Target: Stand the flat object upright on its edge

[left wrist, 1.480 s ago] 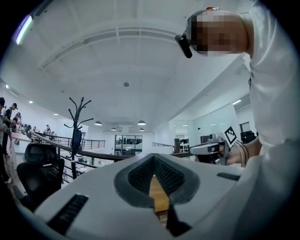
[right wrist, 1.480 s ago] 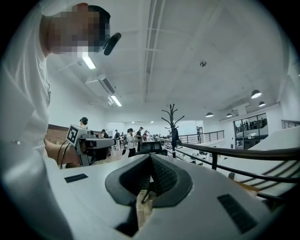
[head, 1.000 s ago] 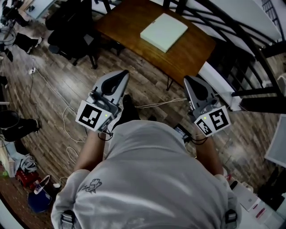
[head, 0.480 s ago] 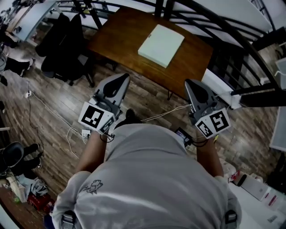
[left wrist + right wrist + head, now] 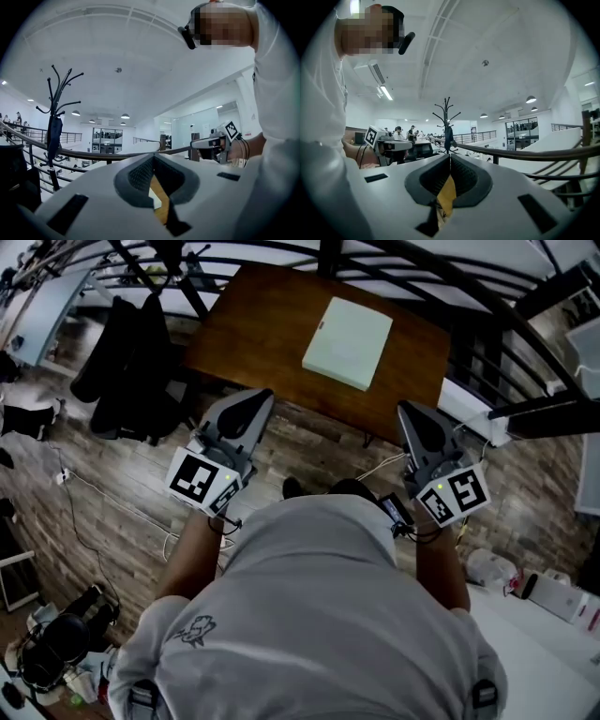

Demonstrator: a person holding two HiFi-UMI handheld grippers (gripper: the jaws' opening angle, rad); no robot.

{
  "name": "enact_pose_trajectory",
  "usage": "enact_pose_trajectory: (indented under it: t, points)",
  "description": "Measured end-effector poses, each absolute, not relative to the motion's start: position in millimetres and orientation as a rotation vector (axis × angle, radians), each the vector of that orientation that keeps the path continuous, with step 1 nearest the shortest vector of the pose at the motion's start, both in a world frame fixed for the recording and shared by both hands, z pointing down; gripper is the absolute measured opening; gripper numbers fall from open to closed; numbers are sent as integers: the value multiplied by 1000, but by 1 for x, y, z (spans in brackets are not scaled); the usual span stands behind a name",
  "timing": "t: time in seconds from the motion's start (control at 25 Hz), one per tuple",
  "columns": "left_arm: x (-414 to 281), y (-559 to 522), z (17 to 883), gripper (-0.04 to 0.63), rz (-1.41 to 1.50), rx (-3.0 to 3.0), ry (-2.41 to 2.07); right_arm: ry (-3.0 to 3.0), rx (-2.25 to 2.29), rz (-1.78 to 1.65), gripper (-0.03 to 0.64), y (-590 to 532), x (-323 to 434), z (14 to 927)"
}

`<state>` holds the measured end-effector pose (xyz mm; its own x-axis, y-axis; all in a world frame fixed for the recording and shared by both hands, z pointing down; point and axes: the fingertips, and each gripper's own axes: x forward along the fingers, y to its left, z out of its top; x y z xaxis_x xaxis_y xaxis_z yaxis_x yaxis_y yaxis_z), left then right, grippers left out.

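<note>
A flat pale green slab (image 5: 348, 329) lies on a brown wooden table (image 5: 253, 324) ahead of me in the head view. My left gripper (image 5: 255, 399) hovers before the table's near edge, shut with nothing in it. My right gripper (image 5: 407, 411) hangs near the table's right front corner, also shut and empty. Both are well short of the slab. In the left gripper view the closed jaws (image 5: 153, 158) point level across the hall, with a strip of the table (image 5: 161, 206) showing below them. The right gripper view shows its jaws (image 5: 450, 157) meeting at the tips, and the slab is not visible there.
Black railings (image 5: 441, 277) curve behind and to the right of the table. A coat stand with dark clothes (image 5: 127, 362) is left of it. White and dark cables (image 5: 112, 498) trail over the wood floor. A white desk with boxes (image 5: 553, 606) lies at lower right.
The view has shifted forward and left: table and slab now sit more centred ahead. Both grippers stay shut and keep their places before my body.
</note>
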<state>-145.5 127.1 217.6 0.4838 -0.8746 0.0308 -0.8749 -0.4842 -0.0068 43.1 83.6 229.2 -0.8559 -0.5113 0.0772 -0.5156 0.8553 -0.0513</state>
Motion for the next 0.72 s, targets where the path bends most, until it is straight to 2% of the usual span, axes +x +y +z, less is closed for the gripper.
enact_pose_trajectory:
  t: [0.72]
  points:
    - [-163,28,231,12,43,2668,-1525,-2942,886,185,34,-14,32,253]
